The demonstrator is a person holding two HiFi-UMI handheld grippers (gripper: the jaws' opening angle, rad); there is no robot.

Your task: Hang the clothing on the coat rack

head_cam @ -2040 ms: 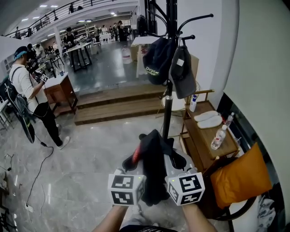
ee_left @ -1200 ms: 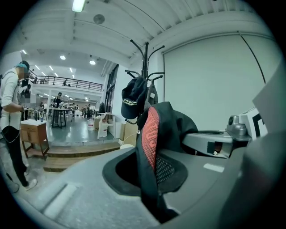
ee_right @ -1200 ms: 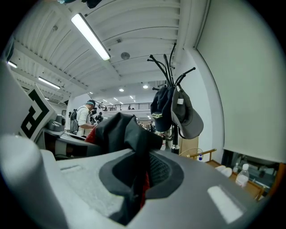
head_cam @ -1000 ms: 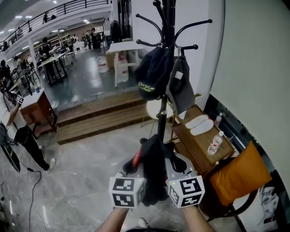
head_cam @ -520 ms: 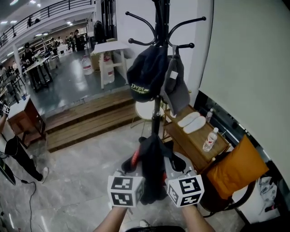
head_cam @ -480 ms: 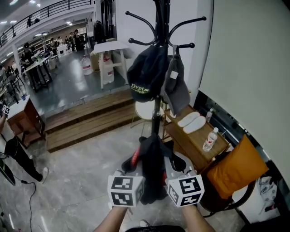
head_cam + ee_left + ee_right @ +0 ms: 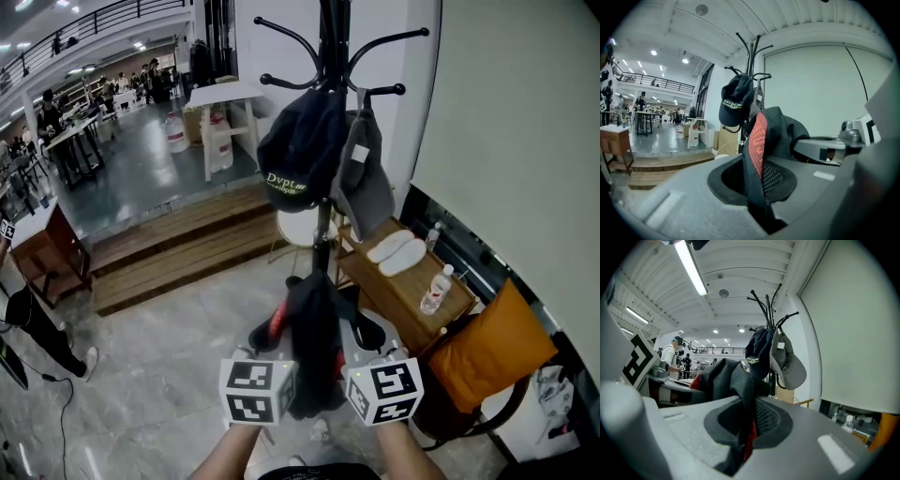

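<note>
- Black garment (image 7: 314, 347), soft and limp with a red mesh lining, hung bunched at lower centre of the head view, carried between both tongs.
- Left gripper (image 7: 758, 185) and right gripper (image 7: 746, 427) each stood narrow, clamped on a fold of it. The two side-by-side holds probably kept the cloth gathered for lifting onto a hook.
- Coat rack (image 7: 323, 56), thin black metal with curved, ball-tipped arms, rose just behind at top centre.
- Dark cap (image 7: 300, 150) and grey cap (image 7: 364, 178) occupied its lower arms; the upper hooks (image 7: 281, 33) looked free.
</note>
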